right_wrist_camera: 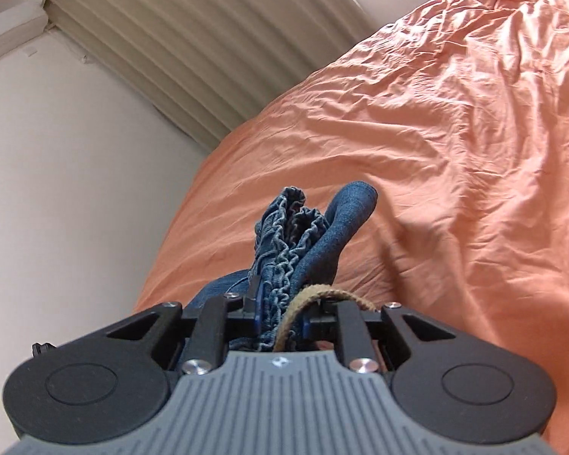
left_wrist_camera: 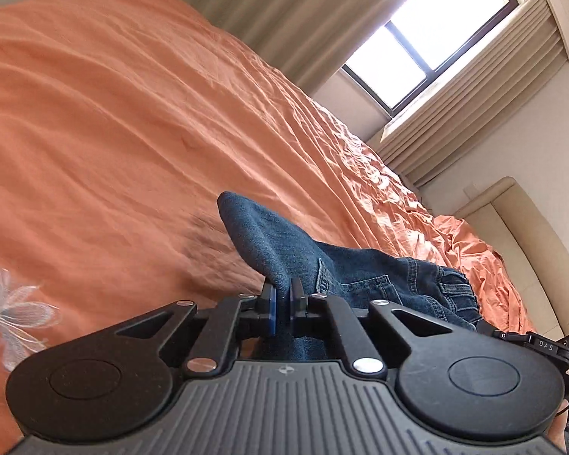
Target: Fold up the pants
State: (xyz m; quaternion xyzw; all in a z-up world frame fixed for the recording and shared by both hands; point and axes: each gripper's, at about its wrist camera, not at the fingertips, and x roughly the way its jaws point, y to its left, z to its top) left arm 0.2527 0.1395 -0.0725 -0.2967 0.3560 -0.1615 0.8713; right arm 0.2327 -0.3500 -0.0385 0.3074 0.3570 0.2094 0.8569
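Note:
The pants are dark blue jeans (left_wrist_camera: 360,269) with an elastic waistband, held up over an orange bedspread (left_wrist_camera: 113,132). My left gripper (left_wrist_camera: 283,303) is shut on a fold of the denim, which rises in a peak above its blue pads. My right gripper (right_wrist_camera: 280,314) is shut on the bunched elastic waistband of the jeans (right_wrist_camera: 296,239), with a tan drawstring (right_wrist_camera: 307,299) looping out between the fingers. The rest of the pants hangs below the grippers, hidden.
The wrinkled orange bedspread (right_wrist_camera: 455,132) covers the bed. A beige padded headboard (left_wrist_camera: 519,235) stands at the right. A window (left_wrist_camera: 428,34) with beige curtains (right_wrist_camera: 193,45) is beyond the bed. White embroidered flowers (left_wrist_camera: 15,307) mark the spread at the left.

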